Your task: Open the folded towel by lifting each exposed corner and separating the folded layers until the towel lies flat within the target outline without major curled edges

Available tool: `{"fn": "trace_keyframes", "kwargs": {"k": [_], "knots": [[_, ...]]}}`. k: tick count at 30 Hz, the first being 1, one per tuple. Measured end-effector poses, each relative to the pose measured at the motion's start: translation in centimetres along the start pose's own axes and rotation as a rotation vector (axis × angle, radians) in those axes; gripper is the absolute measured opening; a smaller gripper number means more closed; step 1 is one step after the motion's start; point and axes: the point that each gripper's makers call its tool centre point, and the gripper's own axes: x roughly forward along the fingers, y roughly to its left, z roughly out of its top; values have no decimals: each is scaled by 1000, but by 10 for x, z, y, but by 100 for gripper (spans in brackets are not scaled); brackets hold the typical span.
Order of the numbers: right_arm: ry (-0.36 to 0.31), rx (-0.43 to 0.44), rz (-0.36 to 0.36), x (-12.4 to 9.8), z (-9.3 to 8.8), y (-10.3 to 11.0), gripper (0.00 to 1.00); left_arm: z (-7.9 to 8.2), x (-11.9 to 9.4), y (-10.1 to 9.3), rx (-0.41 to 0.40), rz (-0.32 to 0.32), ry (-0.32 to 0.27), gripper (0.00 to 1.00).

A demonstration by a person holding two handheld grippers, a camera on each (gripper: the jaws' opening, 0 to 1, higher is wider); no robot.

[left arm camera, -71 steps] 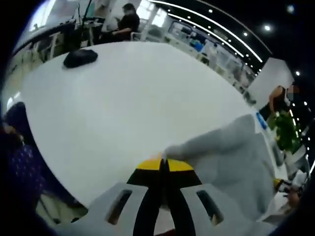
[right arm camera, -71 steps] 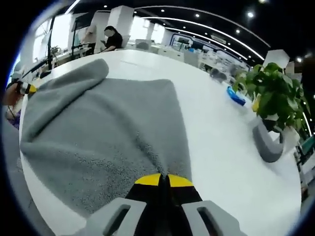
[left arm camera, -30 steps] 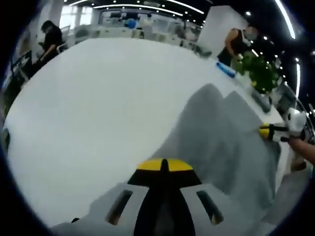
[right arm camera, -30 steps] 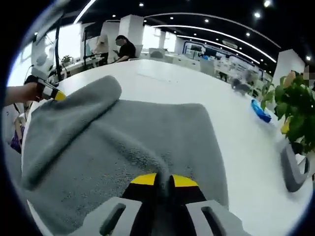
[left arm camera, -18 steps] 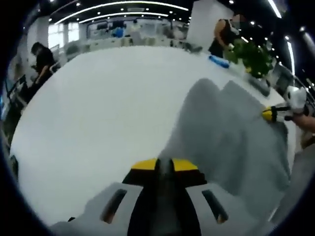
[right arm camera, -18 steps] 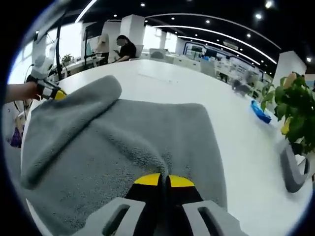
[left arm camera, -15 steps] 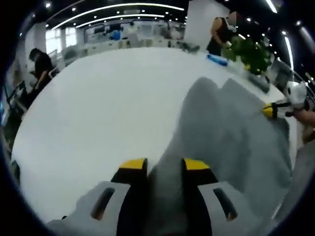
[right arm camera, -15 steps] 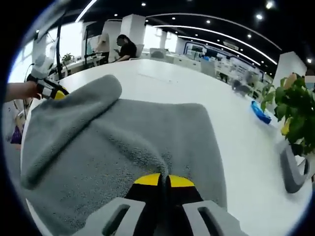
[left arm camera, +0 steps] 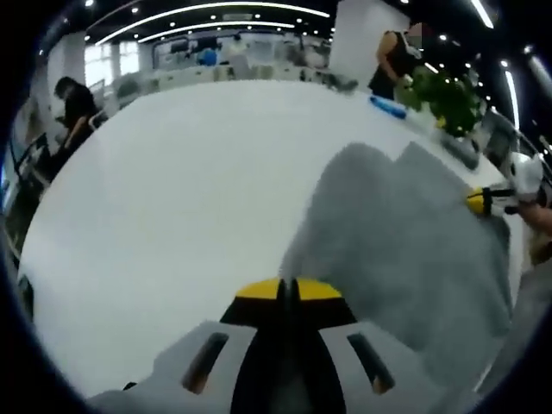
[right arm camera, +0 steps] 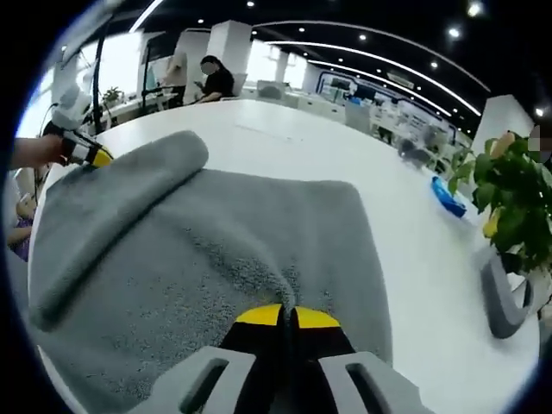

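Observation:
The grey towel (right arm camera: 216, 233) lies spread on the white table (right arm camera: 423, 285), with a long folded-over layer (right arm camera: 121, 198) along its left side. My right gripper (right arm camera: 289, 316) is shut on the towel's near edge, and the cloth puckers toward its yellow tips. My left gripper (right arm camera: 97, 157) sits at the towel's far left corner, held by a hand. In the left gripper view the towel (left arm camera: 405, 233) runs off to the right, and my left gripper (left arm camera: 289, 289) is shut on its near corner. My right gripper (left arm camera: 476, 201) shows at the towel's far edge.
A potted plant (right arm camera: 509, 194) in a grey pot (right arm camera: 500, 302) and a blue object (right arm camera: 447, 197) stand on the table right of the towel. A person (left arm camera: 398, 56) stands by the plant (left arm camera: 444, 90). Another person (left arm camera: 73, 108) sits at the far table edge. Bare table (left arm camera: 172, 172) stretches left.
Half a second ago my left gripper stood open around the towel corner; it has now shut on it again. My right gripper has stayed shut on the towel's edge.

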Motion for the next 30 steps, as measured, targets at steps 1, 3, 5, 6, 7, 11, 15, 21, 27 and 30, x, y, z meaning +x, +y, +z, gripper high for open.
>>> {"fn": "trace_keyframes", "kwargs": {"k": [1,3,5,6,7,11,15,21,27,30], "knots": [[2,8,-11,-1,-2,-6,0,0,0,2,-7,2,1,3],[3,25,-19,-2,-5,-12,0,1,0,5,-22,9,4,3],[6,35,-32,-3,-8,-18,0,2,-1,11,-37,19,5,3],[10,34,-46,-4,-10,-23,0,3,-1,17,-42,45,2,3],[12,35,-54,-4,-11,-26,0,4,-1,20,-48,56,1,3],[19,49,-77,-5,-15,-36,0,6,-2,32,-86,90,-5,3],[28,61,-107,-7,-20,-50,0,10,-4,45,-111,127,-14,3],[-8,129,-94,-10,-16,-51,1,17,-5,44,-146,106,-36,4],[-151,253,-146,-34,7,-80,23,27,-18,34,-109,132,-98,16],[-145,272,-160,-48,-1,-95,25,31,-28,23,-122,142,-143,25]]}}
